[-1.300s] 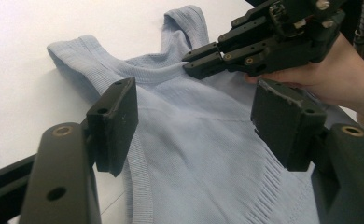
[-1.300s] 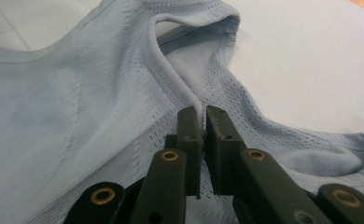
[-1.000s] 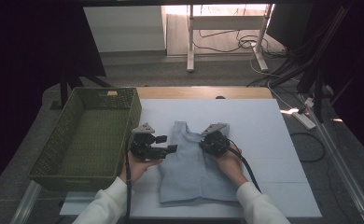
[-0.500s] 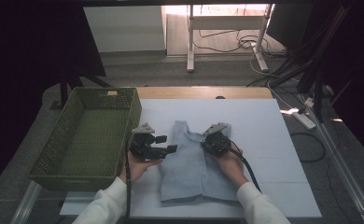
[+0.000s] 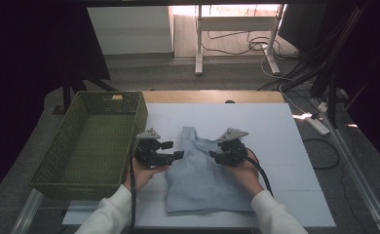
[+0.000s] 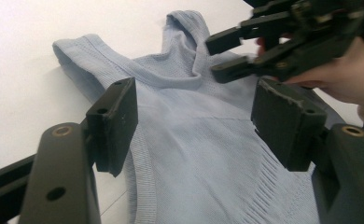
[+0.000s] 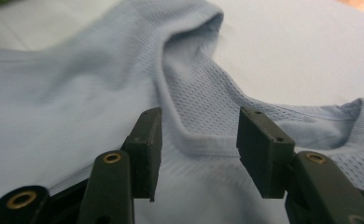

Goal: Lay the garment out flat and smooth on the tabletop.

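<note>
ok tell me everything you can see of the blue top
The top is a pale blue sleeveless knit with a fine mesh weave, ribbed side panels and hemmed neck and armholes. It lies flat on the white table, neck away from the person, one strap folded over. The right claw, jaws just opened, straddles that strap's hem without pressing it; the left claw hangs open above it.

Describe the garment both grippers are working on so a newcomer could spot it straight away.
On the white table, just right of the green woven basket, a pale blue sleeveless knit top lies flat, straps toward the far edge. It is the only piece of cloth there, between the left gripper and right gripper.
</note>
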A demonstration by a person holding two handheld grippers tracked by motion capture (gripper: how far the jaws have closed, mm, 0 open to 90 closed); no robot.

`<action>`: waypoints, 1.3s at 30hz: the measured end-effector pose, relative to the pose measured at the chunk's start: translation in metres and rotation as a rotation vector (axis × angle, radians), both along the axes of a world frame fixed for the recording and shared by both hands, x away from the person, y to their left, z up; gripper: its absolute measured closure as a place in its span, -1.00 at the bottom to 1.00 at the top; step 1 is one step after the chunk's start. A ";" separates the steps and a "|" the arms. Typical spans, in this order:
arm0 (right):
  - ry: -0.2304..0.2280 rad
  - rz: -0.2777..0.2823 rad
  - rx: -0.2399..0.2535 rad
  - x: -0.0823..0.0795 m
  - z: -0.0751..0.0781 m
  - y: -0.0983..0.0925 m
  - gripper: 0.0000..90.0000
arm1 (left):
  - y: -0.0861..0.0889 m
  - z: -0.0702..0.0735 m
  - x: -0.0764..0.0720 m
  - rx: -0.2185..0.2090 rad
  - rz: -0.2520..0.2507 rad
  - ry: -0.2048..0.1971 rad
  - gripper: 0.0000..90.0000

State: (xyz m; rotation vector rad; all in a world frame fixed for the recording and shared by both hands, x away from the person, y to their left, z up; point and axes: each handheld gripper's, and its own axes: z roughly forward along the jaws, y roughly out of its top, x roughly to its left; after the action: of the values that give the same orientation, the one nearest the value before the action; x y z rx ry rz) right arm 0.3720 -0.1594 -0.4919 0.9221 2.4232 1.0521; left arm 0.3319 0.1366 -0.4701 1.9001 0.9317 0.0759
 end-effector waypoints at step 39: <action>0.157 0.483 -0.046 -0.121 -0.007 0.063 0.05 | -0.003 -0.001 0.000 0.008 -0.006 -0.001 -0.28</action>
State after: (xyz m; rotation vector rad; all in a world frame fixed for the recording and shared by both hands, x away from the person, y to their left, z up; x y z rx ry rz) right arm 0.2509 -0.0964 -0.4990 0.4195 2.8728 1.1018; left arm 0.3315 0.1333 -0.4711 1.9101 0.9260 0.0766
